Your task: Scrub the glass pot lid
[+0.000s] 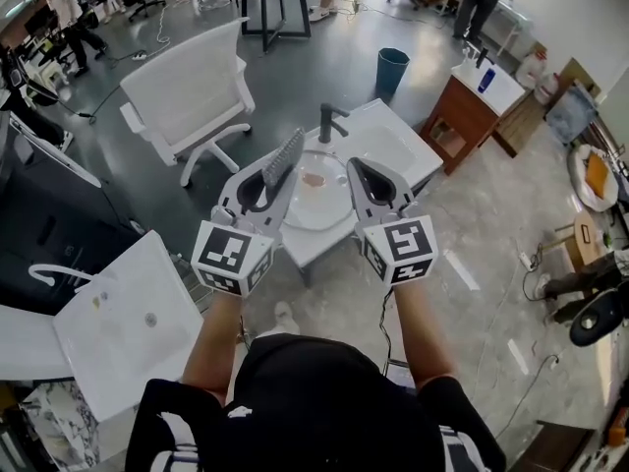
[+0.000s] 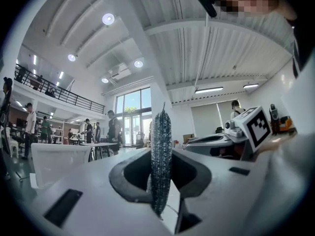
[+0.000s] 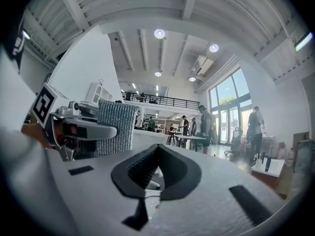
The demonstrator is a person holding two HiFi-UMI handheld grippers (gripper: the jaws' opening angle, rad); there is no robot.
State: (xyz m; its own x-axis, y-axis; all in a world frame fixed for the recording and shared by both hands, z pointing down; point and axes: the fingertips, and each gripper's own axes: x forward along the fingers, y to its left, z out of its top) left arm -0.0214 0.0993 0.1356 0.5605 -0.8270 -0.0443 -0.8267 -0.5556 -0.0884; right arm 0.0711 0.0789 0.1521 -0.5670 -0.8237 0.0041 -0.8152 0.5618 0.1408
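**Head view.** Steep look down on a person's head and bare forearms, one gripper in each hand, both held side by side over a white sink unit (image 1: 393,150).
- Left gripper (image 1: 273,180) clamped on a silver mesh scrub pad (image 1: 286,155). Pad sticking out past the jaw tips, angled toward the dark faucet (image 1: 329,121).
- Right gripper (image 1: 356,170) just beside it, jaws pressed together, nothing between them.
- Marker cube at the near end of each gripper.
- Glass pot lid (image 1: 316,205) lying flat in the round basin, under the gap between the two grippers, its left and right edges covered by them. Pinkish smear near its middle.
- Height of the pad over the lid not readable from this angle.
- Surroundings: white swivel chair (image 1: 192,91) left of the sink, blue bin (image 1: 392,67) beyond it, wooden cabinet (image 1: 467,116) to the right.

**Left gripper view.** Camera tipped up toward ceiling lights and an open hall.
- Jaws closed tight on the scrub pad (image 2: 161,146), seen edge-on and upright, rising well above the jaw tips.
- Right gripper (image 2: 193,144) close on the right, its marker cube behind it.
- People standing by tables near tall windows in the background.

**Right gripper view.** Also tipped upward.
- Jaws fully together, ribbed inner faces meeting at the tips (image 3: 156,151), gripping nothing.
- Left gripper (image 3: 110,131) just to the left, with the pad (image 3: 118,114) showing its broad face above and behind the tip.
- More people and tables farther off, and a railed balcony above.
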